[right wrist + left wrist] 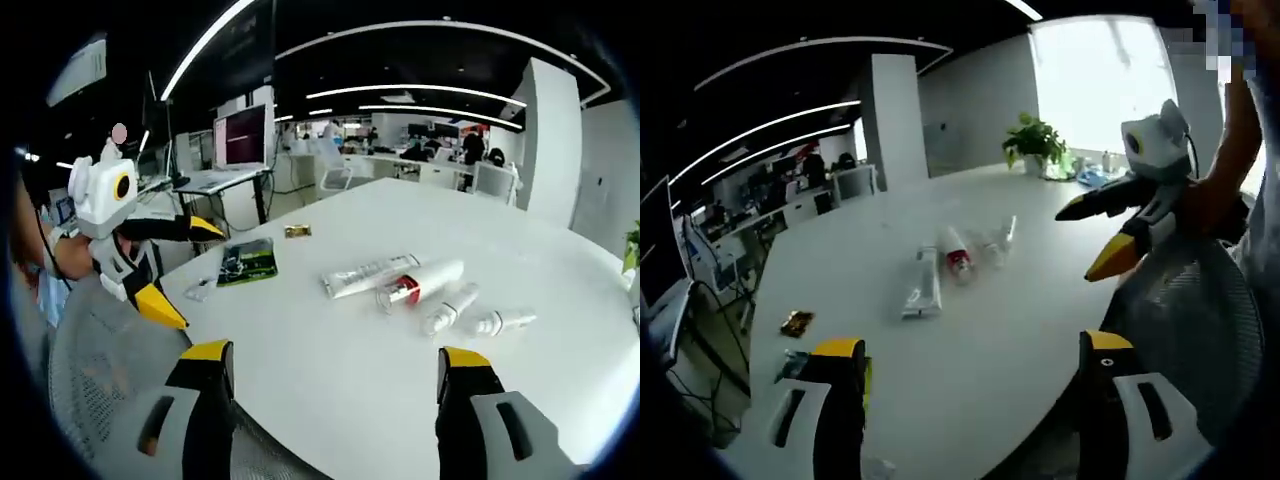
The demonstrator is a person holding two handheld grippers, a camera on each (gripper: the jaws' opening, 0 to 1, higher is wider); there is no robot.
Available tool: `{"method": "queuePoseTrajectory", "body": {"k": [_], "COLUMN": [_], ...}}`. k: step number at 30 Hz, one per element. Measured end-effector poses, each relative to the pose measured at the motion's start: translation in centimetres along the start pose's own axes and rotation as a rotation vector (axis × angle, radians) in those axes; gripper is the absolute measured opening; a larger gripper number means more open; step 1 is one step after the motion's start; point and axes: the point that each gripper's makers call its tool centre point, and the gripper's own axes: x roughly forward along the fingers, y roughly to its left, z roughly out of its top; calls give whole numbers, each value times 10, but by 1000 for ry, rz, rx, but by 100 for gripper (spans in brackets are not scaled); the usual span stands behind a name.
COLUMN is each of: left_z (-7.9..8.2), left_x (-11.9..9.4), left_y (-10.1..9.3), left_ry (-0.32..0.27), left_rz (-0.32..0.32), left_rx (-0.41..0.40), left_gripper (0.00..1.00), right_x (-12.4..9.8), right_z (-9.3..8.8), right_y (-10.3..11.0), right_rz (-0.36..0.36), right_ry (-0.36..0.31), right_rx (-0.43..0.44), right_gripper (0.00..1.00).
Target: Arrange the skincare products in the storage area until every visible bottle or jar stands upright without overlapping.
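Left gripper (970, 365): jaws apart, level over table (970, 380).
Right gripper (330, 370): jaws apart; tubes (420, 283) at 12 o'clock.

Labels on the lying tubes (395, 275) (small, blurred) cannot be read.

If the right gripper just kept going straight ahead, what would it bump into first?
Probably the white tube with the red band, lying on the white table. The right gripper is open and points towards it, though depth is hard to judge.
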Motion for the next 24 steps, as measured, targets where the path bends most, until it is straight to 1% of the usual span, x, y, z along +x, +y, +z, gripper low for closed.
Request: {"method": "queuePoseTrajectory", "body": {"k": [11,15,24], "left_z": [-2,-1,-4], "left_x": [0,-1,0], "left_y": [3,8,10], "left_ry": [6,2,10], "left_rz": [10,19,24], "left_rx": [-15,-37,-57], "left_gripper": [91,91,92], "right_x": [-1,-1,-2], "right_z": [2,3,6], "right_y": [4,3,2], "right_rz": [21,15,10], "right_ry": [-9,-14,-24], "right_rx": [-5,-7,-9], "right_gripper": [81,81,81]}}
